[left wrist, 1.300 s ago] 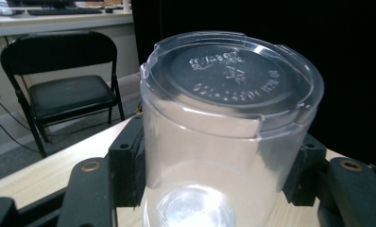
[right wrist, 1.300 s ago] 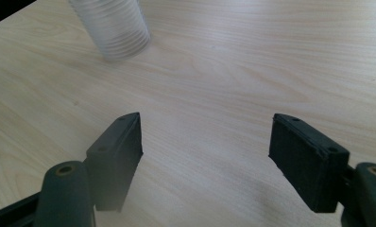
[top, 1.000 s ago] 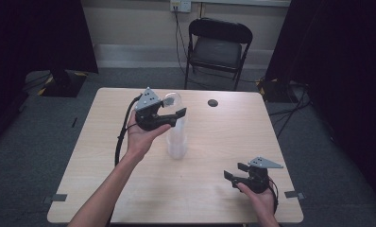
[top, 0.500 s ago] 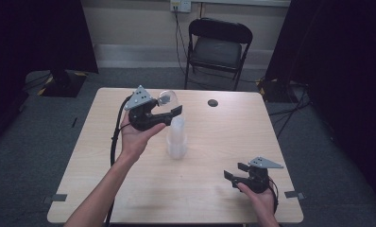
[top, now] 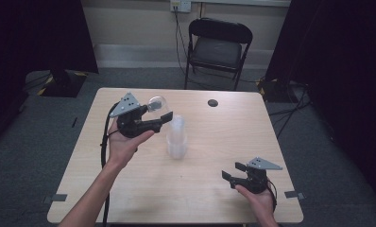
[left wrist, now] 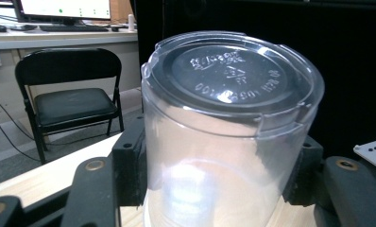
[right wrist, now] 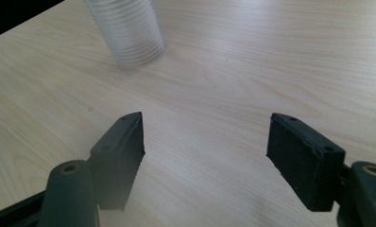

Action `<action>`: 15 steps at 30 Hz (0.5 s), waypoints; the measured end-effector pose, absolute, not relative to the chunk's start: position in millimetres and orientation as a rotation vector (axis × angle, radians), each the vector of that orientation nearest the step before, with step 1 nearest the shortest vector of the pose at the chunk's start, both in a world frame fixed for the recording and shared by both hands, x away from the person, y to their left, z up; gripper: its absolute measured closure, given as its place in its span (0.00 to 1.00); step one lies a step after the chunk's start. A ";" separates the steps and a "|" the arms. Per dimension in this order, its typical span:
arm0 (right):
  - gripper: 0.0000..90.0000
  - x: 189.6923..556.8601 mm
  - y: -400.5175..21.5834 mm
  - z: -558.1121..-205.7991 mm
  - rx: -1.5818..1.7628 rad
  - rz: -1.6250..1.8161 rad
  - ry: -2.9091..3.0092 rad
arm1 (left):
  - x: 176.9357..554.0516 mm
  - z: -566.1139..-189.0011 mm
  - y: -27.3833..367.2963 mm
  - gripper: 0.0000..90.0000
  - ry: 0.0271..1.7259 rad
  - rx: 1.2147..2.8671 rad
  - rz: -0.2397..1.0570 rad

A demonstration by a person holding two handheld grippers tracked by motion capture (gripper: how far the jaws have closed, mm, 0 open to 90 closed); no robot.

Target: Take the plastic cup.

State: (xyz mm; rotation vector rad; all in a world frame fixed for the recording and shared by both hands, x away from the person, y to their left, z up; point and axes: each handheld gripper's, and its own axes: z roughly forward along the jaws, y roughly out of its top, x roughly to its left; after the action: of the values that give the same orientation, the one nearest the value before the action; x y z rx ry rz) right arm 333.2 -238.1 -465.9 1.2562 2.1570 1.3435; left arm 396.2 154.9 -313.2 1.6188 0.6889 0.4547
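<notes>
Clear plastic cup (left wrist: 228, 127) clamped between the left gripper (top: 153, 111) pads, base pointing away, held above the desk (top: 290, 142) just left of the cup stack (top: 176, 137); jaws have just been closing on it. Right gripper (top: 231, 172) gapes empty, resting near the desk's front edge. Advice: keep the squeeze light, thin walls buckle; clear the stack fully before turning the cup.

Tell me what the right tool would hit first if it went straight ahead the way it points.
Probably the stack of clear cups; from the open right tool, bare table lies between, though depth is hard to judge.
</notes>
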 end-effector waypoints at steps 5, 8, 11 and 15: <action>0.31 333.5 -229.9 -466.1 1.224 1.315 2.174 | 390.7 -319.6 163.6 0.46 0.718 1.600 0.414; 0.31 332.9 -226.9 -465.6 1.207 1.310 2.185 | 385.1 -326.4 169.2 0.46 0.729 1.593 0.397; 0.31 332.4 -224.8 -465.3 1.187 1.313 2.183 | 382.7 -331.3 172.3 0.46 0.737 1.599 0.363; 0.33 330.6 -216.9 -464.9 1.128 1.272 2.214 | 377.7 -338.6 172.5 0.47 0.748 1.622 0.335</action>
State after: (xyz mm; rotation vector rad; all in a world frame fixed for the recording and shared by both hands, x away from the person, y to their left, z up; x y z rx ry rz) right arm 330.6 -216.9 -464.9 1.1280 2.2140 1.2721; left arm 377.7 172.5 -338.6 1.6218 0.7481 0.3352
